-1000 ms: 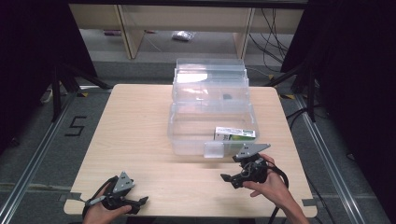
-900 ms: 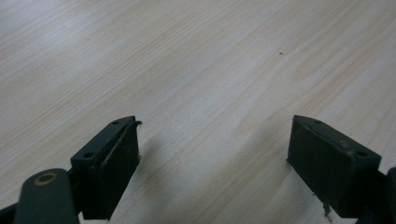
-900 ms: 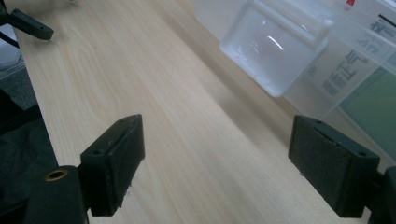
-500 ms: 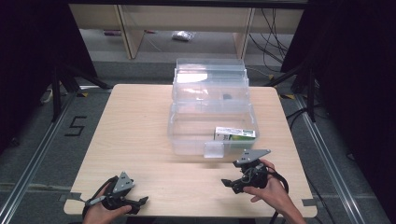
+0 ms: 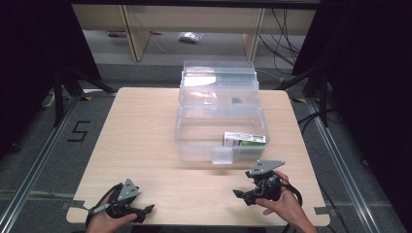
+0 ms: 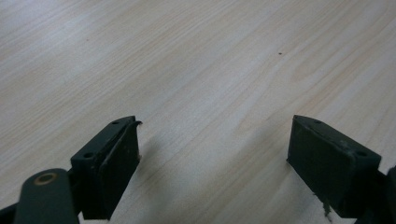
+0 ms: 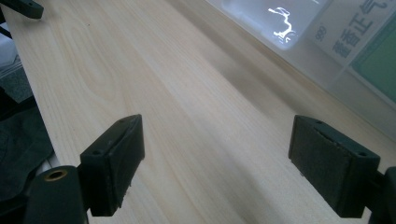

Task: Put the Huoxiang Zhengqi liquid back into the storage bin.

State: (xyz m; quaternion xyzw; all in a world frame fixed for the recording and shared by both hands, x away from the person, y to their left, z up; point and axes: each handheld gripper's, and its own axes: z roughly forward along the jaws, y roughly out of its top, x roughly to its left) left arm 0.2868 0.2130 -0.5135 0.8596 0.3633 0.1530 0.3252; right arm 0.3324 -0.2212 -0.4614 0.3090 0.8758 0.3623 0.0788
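Observation:
A clear plastic storage box [image 5: 221, 127] stands open on the far middle of the wooden table [image 5: 145, 141], its lid tipped back. Inside, at the front right, lies a small white and green carton [image 5: 244, 140]; through the box wall the carton [image 7: 364, 44] also appears in the right gripper view. My left gripper [image 5: 148, 209] rests low at the table's front left corner, open, with bare wood between its jaws [image 6: 212, 163]. My right gripper [image 5: 240, 194] sits at the front right, just short of the box, open and empty [image 7: 217, 172].
The box's front latch tab [image 5: 222, 155] hangs over its near wall. Shelving [image 5: 194, 19] stands on the floor beyond the table. Dark curtains flank both sides. A floor mark "5" [image 5: 77, 131] lies left of the table.
My right gripper has drawn back toward the table's front edge, away from the box. The left gripper has stayed where it was.

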